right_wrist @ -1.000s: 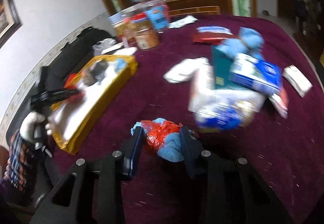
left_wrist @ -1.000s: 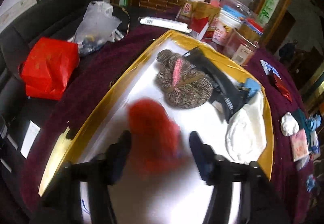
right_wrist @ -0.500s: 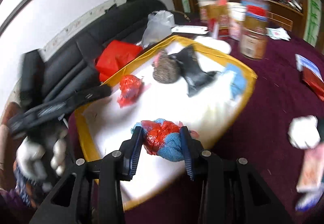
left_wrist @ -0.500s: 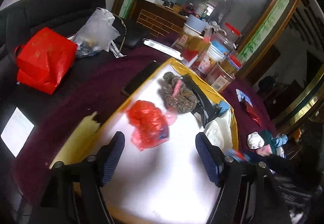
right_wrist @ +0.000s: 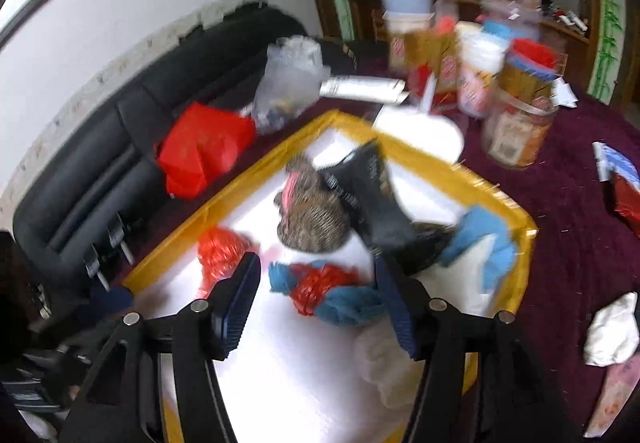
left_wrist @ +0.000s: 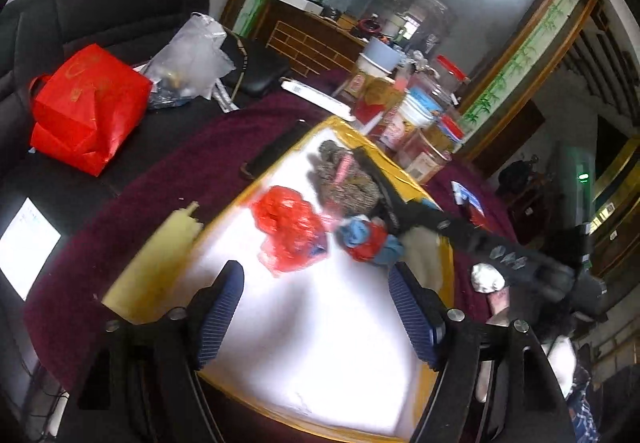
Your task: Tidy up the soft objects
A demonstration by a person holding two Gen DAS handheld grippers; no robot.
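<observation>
Red-and-blue soft bundle point(right_wrist: 326, 293) lies crosswise between your right tool point(right_wrist: 316, 293), jaws just opened, released; left tool point(left_wrist: 316, 307) gapes empty.

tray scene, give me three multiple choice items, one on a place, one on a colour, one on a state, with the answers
1. Where does the red and blue bundle lie?
A. on the white floor of the tray
B. on the black sofa
C. inside a jar

2. What colour is the tray's rim?
A. green
B. yellow
C. grey

3. How does the right claw stand?
A. shut on the bundle
B. shut on nothing
C. open, the bundle loose between its fingers

Answers: 1 A, the bundle rests on the white floor inside the rim. 2 B, a yellow border runs round the tray. 3 C, its jaws have just been opening and gaps show beside the bundle.
</observation>
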